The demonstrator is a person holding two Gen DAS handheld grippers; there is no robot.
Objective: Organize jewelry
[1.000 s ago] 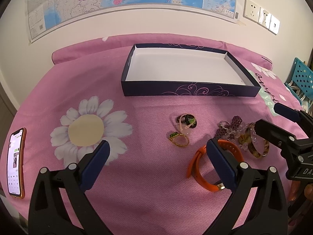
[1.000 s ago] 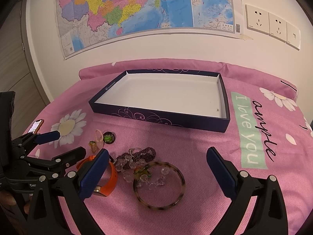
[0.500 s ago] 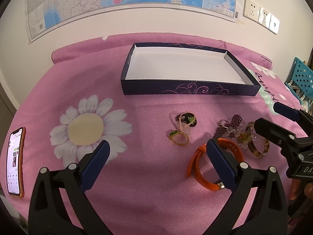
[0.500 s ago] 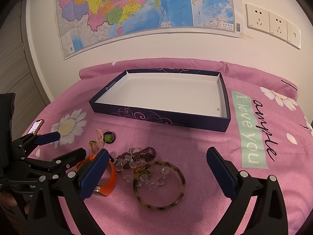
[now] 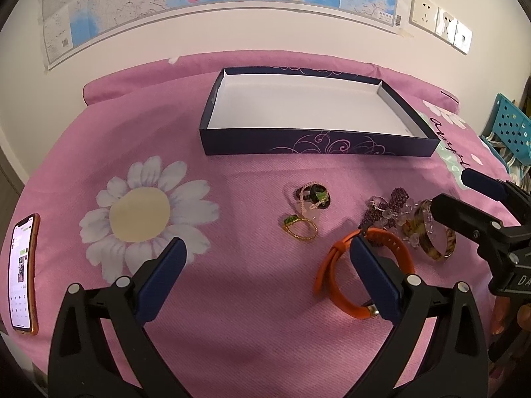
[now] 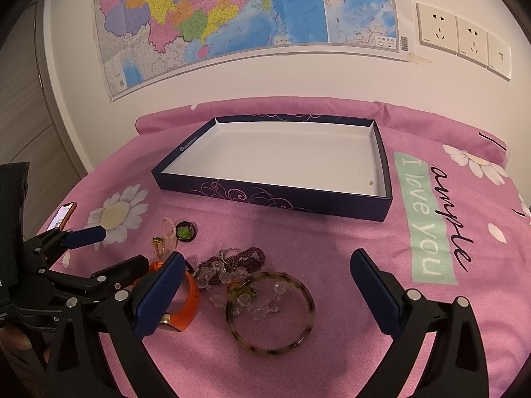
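A dark blue box (image 5: 315, 141) (image 6: 275, 197) with a white inside lies empty on the pink cloth. In front of it lie an orange band (image 5: 335, 278) (image 6: 187, 301), a tortoiseshell bangle (image 5: 438, 248) (image 6: 270, 311), purple and clear beads (image 5: 386, 212) (image 6: 239, 263), a gold ring (image 5: 300, 229) (image 6: 159, 245) and a green-and-black ring (image 5: 317, 195) (image 6: 186, 230). My left gripper (image 5: 265, 272) (image 6: 109, 248) is open, low over the cloth beside the orange band. My right gripper (image 6: 265, 285) (image 5: 454, 192) is open above the bangle.
A phone (image 5: 21, 273) (image 6: 63, 215) with a lit screen lies at the left edge of the cloth. A map (image 6: 245, 16) and wall sockets (image 6: 464, 39) are on the wall behind. A blue perforated crate (image 5: 511, 126) stands at the far right.
Both grippers have stayed open and almost still. The left wrist view has shifted slightly, with the box and jewelry sitting a little higher in it.
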